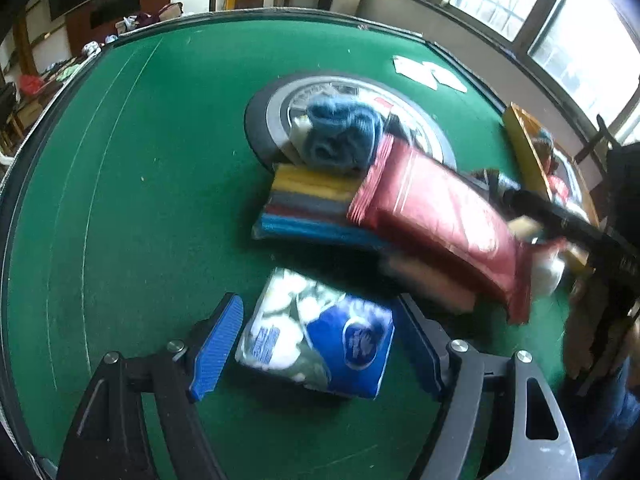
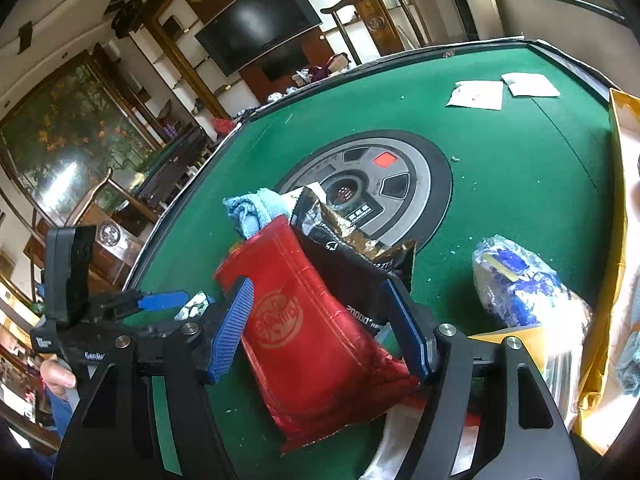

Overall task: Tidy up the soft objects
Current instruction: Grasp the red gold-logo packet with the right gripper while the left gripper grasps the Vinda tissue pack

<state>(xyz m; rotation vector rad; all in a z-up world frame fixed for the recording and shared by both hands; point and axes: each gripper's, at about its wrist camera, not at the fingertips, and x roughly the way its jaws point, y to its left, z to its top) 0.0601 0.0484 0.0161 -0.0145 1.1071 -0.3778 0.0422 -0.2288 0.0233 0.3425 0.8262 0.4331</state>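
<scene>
A blue-and-white tissue pack (image 1: 316,344) sits between the blue pads of my left gripper (image 1: 320,304), which is shut on it just above the green table (image 1: 132,200). My right gripper (image 2: 320,286) is shut on a red snack bag (image 2: 316,344). The bag (image 1: 432,220) hangs tilted and blurred over a stack of coloured sponges (image 1: 308,200). A black snack bag (image 2: 344,256) lies against the red one by the right finger. A rolled blue towel (image 1: 340,132) (image 2: 256,212) rests behind the stack.
A round grey control disc (image 2: 420,184) is set in the table's middle. A yellow box (image 2: 618,200) (image 1: 524,148) stands along the right side, with another blue-and-white pack (image 2: 520,280) by it. Two white papers (image 2: 476,94) lie at the far edge.
</scene>
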